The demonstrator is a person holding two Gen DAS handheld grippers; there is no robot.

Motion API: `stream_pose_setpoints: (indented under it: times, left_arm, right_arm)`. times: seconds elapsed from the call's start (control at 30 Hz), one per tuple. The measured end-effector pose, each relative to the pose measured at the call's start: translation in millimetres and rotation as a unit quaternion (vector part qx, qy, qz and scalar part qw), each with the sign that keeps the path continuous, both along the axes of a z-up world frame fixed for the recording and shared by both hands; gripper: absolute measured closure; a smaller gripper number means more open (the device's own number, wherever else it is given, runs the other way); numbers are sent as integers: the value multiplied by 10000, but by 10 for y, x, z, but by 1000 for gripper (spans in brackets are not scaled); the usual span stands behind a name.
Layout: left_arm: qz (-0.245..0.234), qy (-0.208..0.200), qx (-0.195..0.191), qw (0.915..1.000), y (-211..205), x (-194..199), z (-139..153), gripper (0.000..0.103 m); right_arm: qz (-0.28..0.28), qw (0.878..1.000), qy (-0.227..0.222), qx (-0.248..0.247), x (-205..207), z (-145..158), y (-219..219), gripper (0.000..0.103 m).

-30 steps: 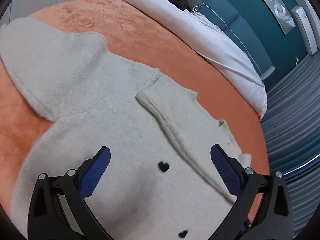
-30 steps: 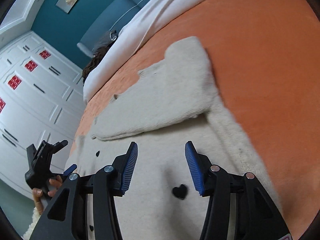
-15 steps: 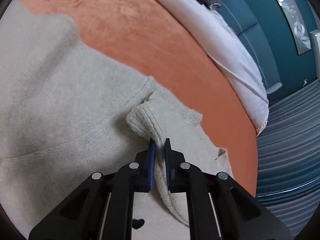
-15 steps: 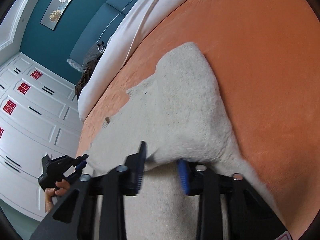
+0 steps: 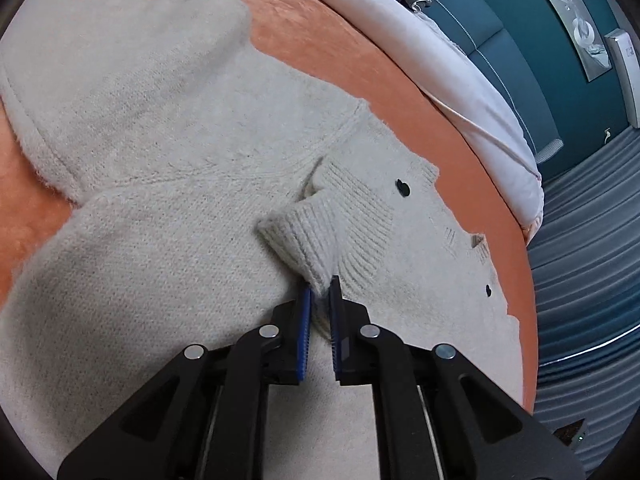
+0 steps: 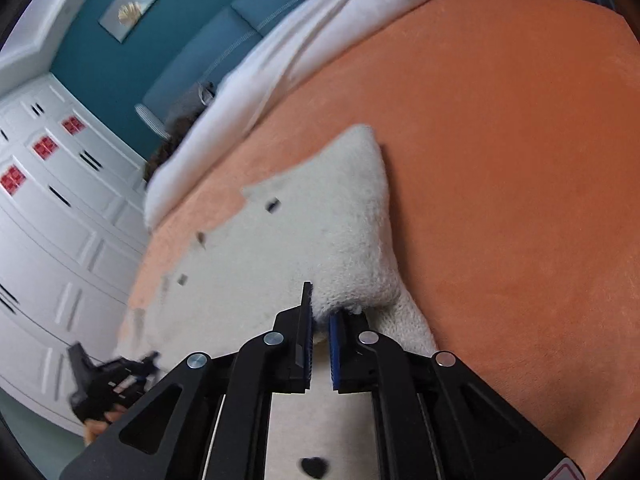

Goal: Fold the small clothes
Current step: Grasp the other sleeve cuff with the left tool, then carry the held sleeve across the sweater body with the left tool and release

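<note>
A small cream knitted cardigan (image 5: 168, 208) with black heart buttons lies spread on the orange blanket (image 5: 304, 28). My left gripper (image 5: 319, 286) is shut on its ribbed front edge (image 5: 304, 236), lifted into a fold. A sleeve (image 5: 108, 80) lies folded at the upper left. In the right wrist view, my right gripper (image 6: 320, 312) is shut on the edge of the folded sleeve (image 6: 352, 224), raised off the cardigan's body (image 6: 248, 280). The left gripper also shows in the right wrist view (image 6: 108, 380), at the lower left.
A white duvet (image 5: 460, 64) lies along the far side of the bed against a teal headboard (image 5: 520, 52). White wardrobe doors (image 6: 48, 208) stand to the left in the right wrist view. Bare orange blanket (image 6: 520, 160) lies right of the cardigan.
Both grippers closed from open a second ago onto the fabric. The left has lifted the ribbed edge; the right has closed fully on the sleeve edge and lifted it.
</note>
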State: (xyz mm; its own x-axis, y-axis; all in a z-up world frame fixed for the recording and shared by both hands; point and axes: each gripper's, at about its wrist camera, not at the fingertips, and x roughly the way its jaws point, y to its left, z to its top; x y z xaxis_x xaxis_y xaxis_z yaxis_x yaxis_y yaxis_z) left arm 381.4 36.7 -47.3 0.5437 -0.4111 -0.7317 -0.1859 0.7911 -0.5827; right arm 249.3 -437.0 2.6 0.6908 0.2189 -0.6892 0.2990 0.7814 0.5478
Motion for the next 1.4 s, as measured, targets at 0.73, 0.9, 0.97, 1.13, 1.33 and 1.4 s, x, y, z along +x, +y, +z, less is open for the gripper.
stream_pose_setpoints:
  times: [0.73, 0.9, 0.97, 1.13, 1.33, 1.4]
  left_arm:
    - [3128, 35, 88, 9498, 3271, -330, 338, 45]
    - [3474, 8, -76, 9377, 3806, -115, 296, 82]
    - [3193, 35, -190, 9474, 3804, 34, 295, 100]
    - [2503, -743, 13, 9653, 3430, 197, 885, 103]
    - [472, -2299, 15, 9721, 1786, 87, 2184, 103]
    - [33, -2361, -144, 9716, 1206, 20, 2339, 103]
  right_arm:
    - [829, 9757, 133, -2023, -692, -19, 1542, 51]
    - [1033, 9814, 79, -1619, -672, -97, 1506, 34]
    - [1069, 9811, 71, -1613, -872, -117, 1400, 32]
    - [1144, 9782, 47, -1733, -928, -158, 1456, 26]
    - [1150, 9822, -90, -1480, -956, -172, 1376, 25]
    - [1149, 9828, -104, -1439, -956, -166, 1362, 25]
